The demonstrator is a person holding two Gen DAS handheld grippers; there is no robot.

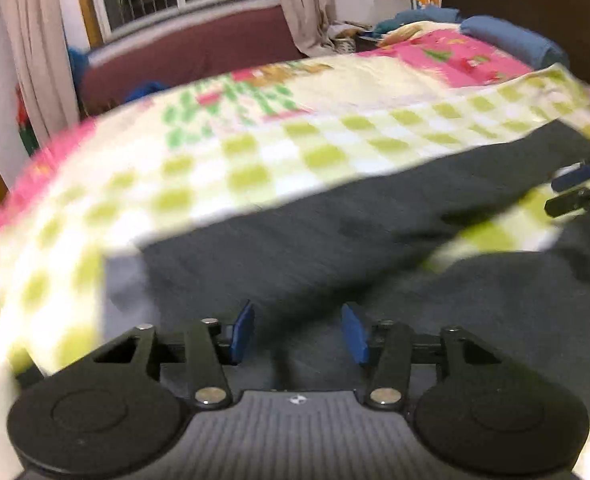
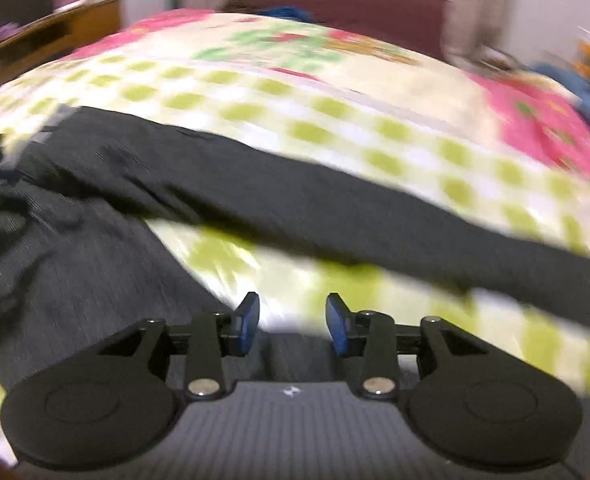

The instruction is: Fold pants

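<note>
Pants [image 1: 335,232] spread on checked bed [image 1: 295,148]. Left tool [image 1: 297,332] and right tool [image 2: 293,322] both apart, holding nothing. No legible writing.

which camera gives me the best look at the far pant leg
The right wrist view: the far leg runs across nearly the whole picture, from the crotch to its end at the right, over the checked bedspread. The left wrist view shows the leg too, but blurrier, with the right gripper at its far end.
</note>
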